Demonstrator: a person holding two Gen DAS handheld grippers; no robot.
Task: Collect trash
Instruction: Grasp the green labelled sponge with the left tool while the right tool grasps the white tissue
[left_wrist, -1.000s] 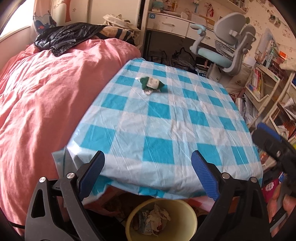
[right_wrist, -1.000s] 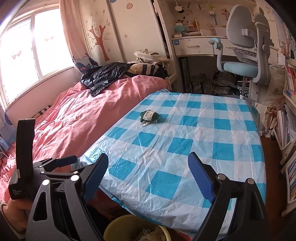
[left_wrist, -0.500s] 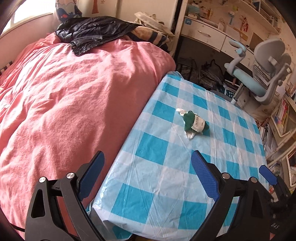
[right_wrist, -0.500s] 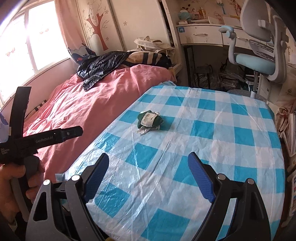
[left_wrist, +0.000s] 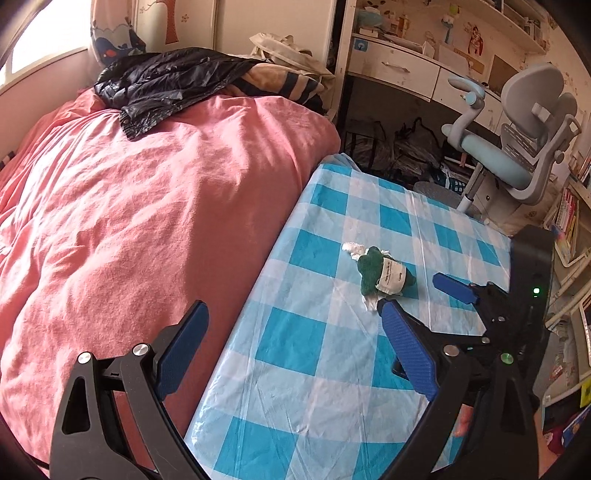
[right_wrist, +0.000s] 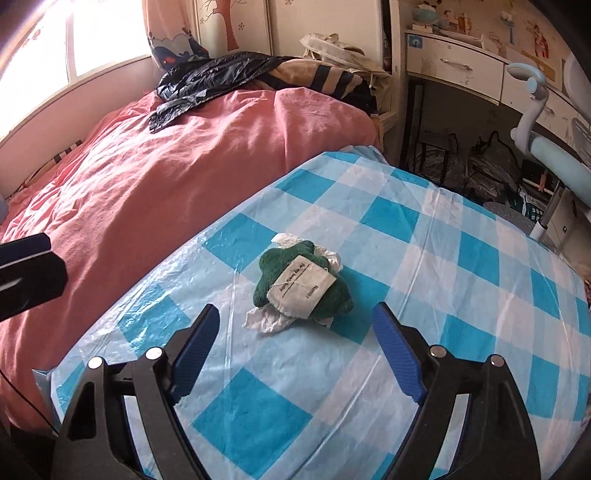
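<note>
The trash is a green wad (right_wrist: 301, 284) with a white label, lying on crumpled white tissue on the blue-and-white checked tablecloth (right_wrist: 424, 295). My right gripper (right_wrist: 295, 310) points down at it. Its jaws are closing, and the tissue's near edge lies at their mouth with neither pad touching it. In the left wrist view the same wad (left_wrist: 384, 275) lies ahead and to the right. A blue finger (left_wrist: 452, 288) of the right gripper shows just right of it. My left gripper (left_wrist: 293, 306) hangs open and empty over the table's left edge, beside the bed.
A bed with a pink cover (left_wrist: 147, 221) runs along the table's left side, with a black jacket (left_wrist: 166, 81) at its far end. Beyond the table are a desk with drawers (left_wrist: 399, 70) and a grey-blue office chair (left_wrist: 517, 147). Bookshelves (left_wrist: 569, 221) stand to the right.
The right gripper has moved forward and down until the wad sits at its fingertips, and its jaws have narrowed slightly. The left view has swung from the yellow bin towards the bed.
</note>
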